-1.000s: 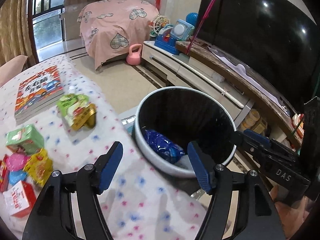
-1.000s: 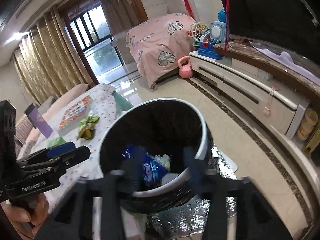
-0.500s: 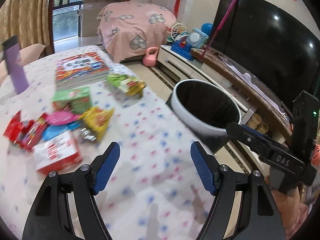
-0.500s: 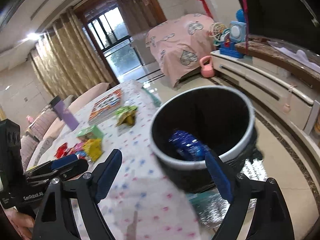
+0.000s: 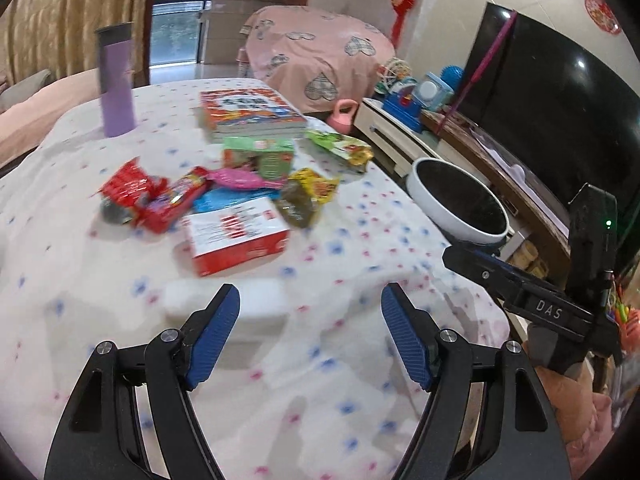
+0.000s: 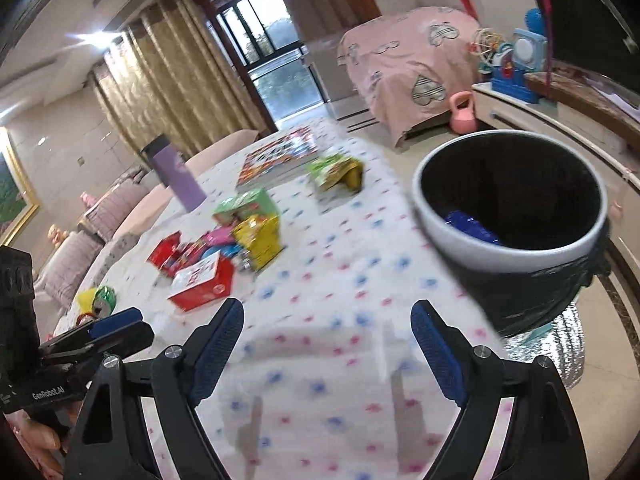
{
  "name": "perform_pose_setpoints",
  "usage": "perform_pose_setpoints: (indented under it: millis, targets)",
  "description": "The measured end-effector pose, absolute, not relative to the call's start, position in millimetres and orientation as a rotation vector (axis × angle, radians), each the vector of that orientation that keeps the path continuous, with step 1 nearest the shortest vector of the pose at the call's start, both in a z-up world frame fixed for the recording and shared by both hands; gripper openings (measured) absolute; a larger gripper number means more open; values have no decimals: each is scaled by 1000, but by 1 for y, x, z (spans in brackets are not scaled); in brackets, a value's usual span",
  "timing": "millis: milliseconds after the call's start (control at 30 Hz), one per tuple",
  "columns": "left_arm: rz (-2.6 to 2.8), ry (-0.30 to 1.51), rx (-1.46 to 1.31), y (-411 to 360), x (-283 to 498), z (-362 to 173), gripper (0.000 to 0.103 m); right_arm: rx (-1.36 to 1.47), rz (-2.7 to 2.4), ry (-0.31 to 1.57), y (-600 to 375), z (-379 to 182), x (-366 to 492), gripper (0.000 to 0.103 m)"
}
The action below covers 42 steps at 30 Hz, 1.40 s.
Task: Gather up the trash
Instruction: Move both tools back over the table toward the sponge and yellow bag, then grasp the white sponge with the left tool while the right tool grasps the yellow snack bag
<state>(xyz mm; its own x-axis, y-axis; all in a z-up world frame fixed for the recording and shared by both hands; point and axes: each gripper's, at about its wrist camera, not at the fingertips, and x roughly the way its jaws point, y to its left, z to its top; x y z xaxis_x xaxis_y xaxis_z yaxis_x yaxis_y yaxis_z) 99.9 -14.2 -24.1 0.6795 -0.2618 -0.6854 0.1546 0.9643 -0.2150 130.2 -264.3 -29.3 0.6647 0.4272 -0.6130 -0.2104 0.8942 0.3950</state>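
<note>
Snack trash lies in a heap on the dotted tablecloth [image 5: 360, 240]: a red-and-white box [image 5: 236, 236] [image 6: 202, 284], red wrappers [image 5: 136, 192], a pink wrapper [image 5: 236, 178], a yellow packet [image 5: 316, 188] [image 6: 260, 236], a green box [image 5: 260, 154] [image 6: 246, 204] and a green-yellow packet [image 5: 344, 150] [image 6: 336, 172]. My left gripper [image 5: 310, 300] hangs open over bare cloth, short of the red-and-white box. My right gripper [image 6: 327, 312] is open and empty over the cloth, left of the bin [image 6: 508, 200] [image 5: 460, 200]. A blue wrapper [image 6: 472, 226] lies inside the bin.
A colourful book [image 5: 248, 112] and a purple tumbler [image 5: 116, 84] stand at the table's far side. The bin, black-lined with a white rim, stands off the table's right edge. Beyond it are a TV cabinet [image 5: 400, 128], toys and a pink-covered piece of furniture [image 5: 312, 52].
Both grippers have swung left from above the bin to over the tablecloth. The right jaws have widened. The trash heap has come into full view.
</note>
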Motion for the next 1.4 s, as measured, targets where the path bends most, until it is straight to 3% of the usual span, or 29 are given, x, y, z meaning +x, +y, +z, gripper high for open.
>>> perform_pose_setpoints:
  millis: [400, 700, 1000, 1067, 1133, 1200, 1267, 1333, 1400]
  targets:
    - [-162, 823, -224, 41, 79, -46, 83, 243, 432, 780, -214, -30, 136, 87]
    - [-121, 854, -203, 22, 93, -69, 92, 224, 452, 801, -191, -39, 157, 87]
    - [-39, 903, -194, 18, 121, -88, 93, 206, 468, 808, -180, -40, 189, 86]
    - [-38, 882, -200, 21, 123, -85, 92, 198, 470, 816, -176, -42, 201, 80]
    - [-52, 860, -195, 22, 123, -81, 81, 184, 471, 836, -171, -46, 214, 72]
    - [-57, 852, -189, 21, 124, -78, 81, 164, 471, 862, -164, -54, 227, 57]
    - [-63, 845, -189, 23, 123, -77, 80, 143, 462, 882, -160, -59, 236, 24]
    - [-72, 842, -201, 24, 124, -75, 79, 129, 449, 891, -159, -64, 242, 5]
    - [-86, 836, -207, 23, 123, -72, 78, 137, 446, 883, -164, -64, 240, 3]
